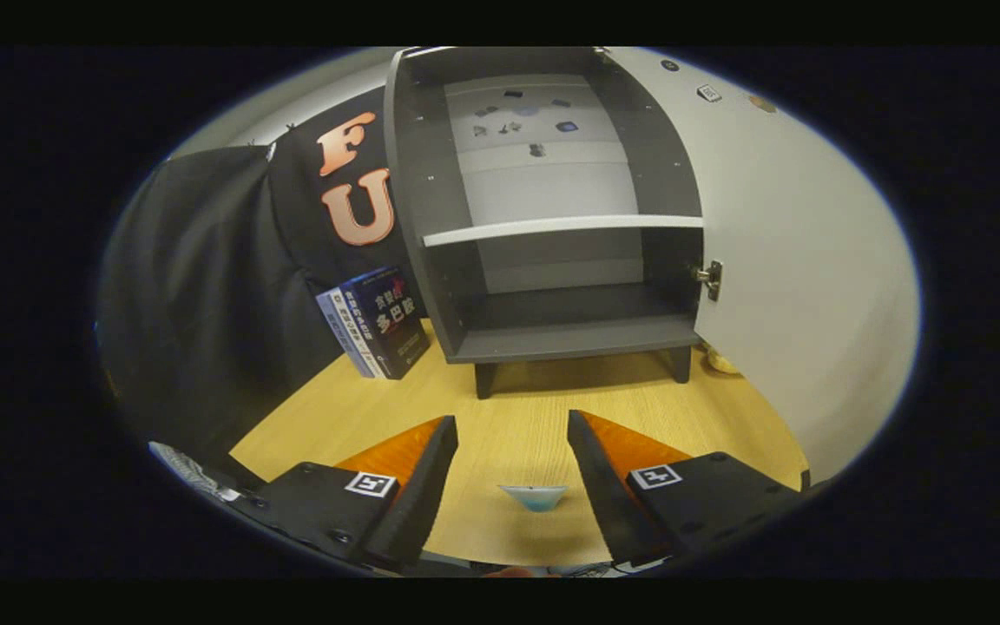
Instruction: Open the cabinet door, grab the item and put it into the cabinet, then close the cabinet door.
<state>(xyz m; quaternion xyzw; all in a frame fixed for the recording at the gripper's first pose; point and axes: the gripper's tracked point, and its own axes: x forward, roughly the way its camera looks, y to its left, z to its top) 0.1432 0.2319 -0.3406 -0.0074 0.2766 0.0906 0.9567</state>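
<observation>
Gripper view, L to R. Dark cloth point(196, 286) hangs at far L as booth wall. Books point(378, 323), a small stack, lean upright against the cabinet's L side, standing on the wooden table point(517, 417). Centre: grey cabinet point(430, 217) on short legs, open at front; a pale shelf point(562, 229) splits it into upper and lower compartments, both bare inside except small stickers on the back panel. The white cabinet door point(804, 286) is swung wide to the R, hinge point(710, 279) visible at its inner edge. Near field: gripper point(513, 430) with jaws spread apart, pinching nothing. The item point(535, 496), a small pale-blue piece, poss. a shallow dish (too small to tell), lies on the table between the jaws, touching neither, well short of the cabinet.
</observation>
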